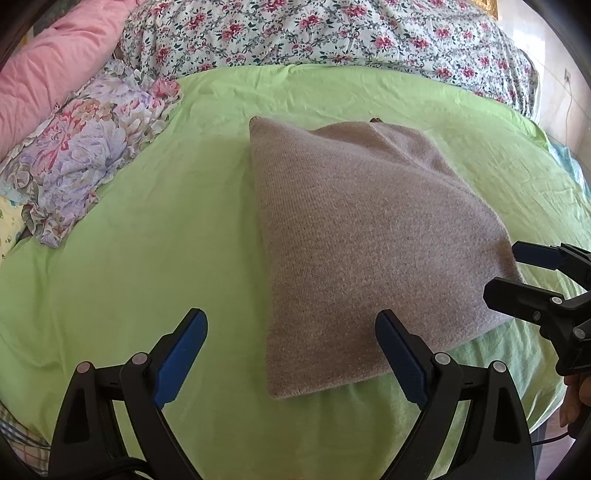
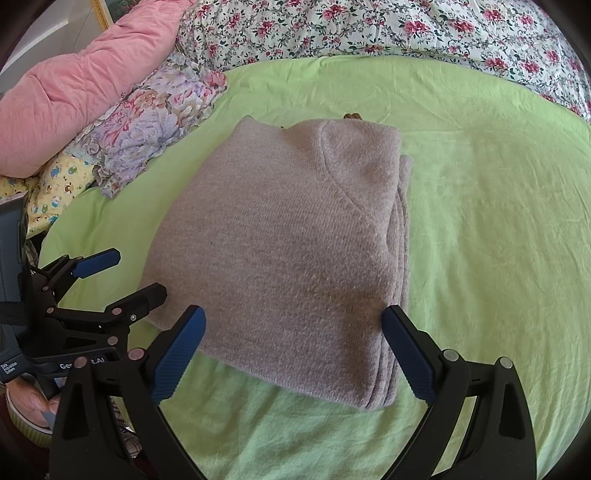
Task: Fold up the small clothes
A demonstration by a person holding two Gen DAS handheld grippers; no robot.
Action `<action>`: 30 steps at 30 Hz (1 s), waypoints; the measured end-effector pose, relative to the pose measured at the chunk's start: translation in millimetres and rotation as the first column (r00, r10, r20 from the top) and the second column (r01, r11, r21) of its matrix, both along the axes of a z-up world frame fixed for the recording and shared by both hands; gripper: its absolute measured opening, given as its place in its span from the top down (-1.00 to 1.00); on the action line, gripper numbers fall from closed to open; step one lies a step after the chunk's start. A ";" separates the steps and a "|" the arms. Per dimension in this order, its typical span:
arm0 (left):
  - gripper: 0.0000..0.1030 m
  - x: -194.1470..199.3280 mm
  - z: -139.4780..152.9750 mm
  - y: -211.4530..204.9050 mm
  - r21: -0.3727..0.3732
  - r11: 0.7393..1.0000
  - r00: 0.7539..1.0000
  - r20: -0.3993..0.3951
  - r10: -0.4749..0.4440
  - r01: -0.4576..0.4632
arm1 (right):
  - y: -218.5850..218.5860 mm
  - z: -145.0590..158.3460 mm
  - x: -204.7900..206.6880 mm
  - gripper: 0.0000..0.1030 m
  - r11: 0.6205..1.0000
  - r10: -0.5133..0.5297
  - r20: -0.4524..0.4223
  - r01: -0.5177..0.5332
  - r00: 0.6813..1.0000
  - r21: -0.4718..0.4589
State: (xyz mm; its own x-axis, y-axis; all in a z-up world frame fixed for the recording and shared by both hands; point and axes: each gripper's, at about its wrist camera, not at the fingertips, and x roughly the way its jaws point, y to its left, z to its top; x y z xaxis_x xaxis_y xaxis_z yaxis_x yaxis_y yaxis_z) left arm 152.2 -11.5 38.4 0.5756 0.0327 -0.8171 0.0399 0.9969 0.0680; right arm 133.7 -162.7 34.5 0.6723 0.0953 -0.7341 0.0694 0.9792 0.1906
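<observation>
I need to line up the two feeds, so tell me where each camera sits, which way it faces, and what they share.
Left wrist: on the left gripper, facing forward over the green sheet at the folded sweater; its own open fingers show, and the right gripper enters at the right edge.
Right wrist: on the right gripper, facing the sweater from its near edge; its open fingers show, with the left gripper at left.
Shared: sweater, sheet, pink quilt, floral quilt.
</observation>
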 end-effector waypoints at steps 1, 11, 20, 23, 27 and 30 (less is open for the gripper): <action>-0.80 -0.2 0.3 -0.3 -0.001 1.000 1.000 0.000 0.001 -0.001 | -0.2 0.1 -0.4 -0.87 1.000 0.000 0.000 0.000 1.000 0.001; -0.80 -2.1 1.0 -1.5 -0.007 1.000 1.000 0.002 0.003 -0.002 | -0.7 -0.7 0.3 -0.88 1.000 0.001 -0.001 -0.001 1.000 0.001; -0.81 -7.2 3.8 -4.5 -0.014 1.000 1.000 0.014 0.006 -0.006 | -1.5 -0.5 0.6 -0.88 1.000 0.003 -0.002 -0.003 1.000 0.002; -0.81 -6.5 4.0 -3.8 -0.015 1.000 1.000 0.014 0.006 -0.006 | -1.4 -0.5 0.4 -0.88 1.000 0.003 -0.001 -0.003 1.000 0.001; -0.81 -6.8 4.6 -4.1 -0.023 1.000 1.000 0.013 0.008 -0.007 | -2.0 -1.5 0.8 -0.88 1.000 0.003 0.000 -0.003 1.000 0.004; -0.81 -7.5 5.3 -4.5 -0.021 1.000 1.000 0.016 0.008 -0.007 | -2.2 -1.2 0.9 -0.88 1.000 0.004 -0.001 -0.004 1.000 0.003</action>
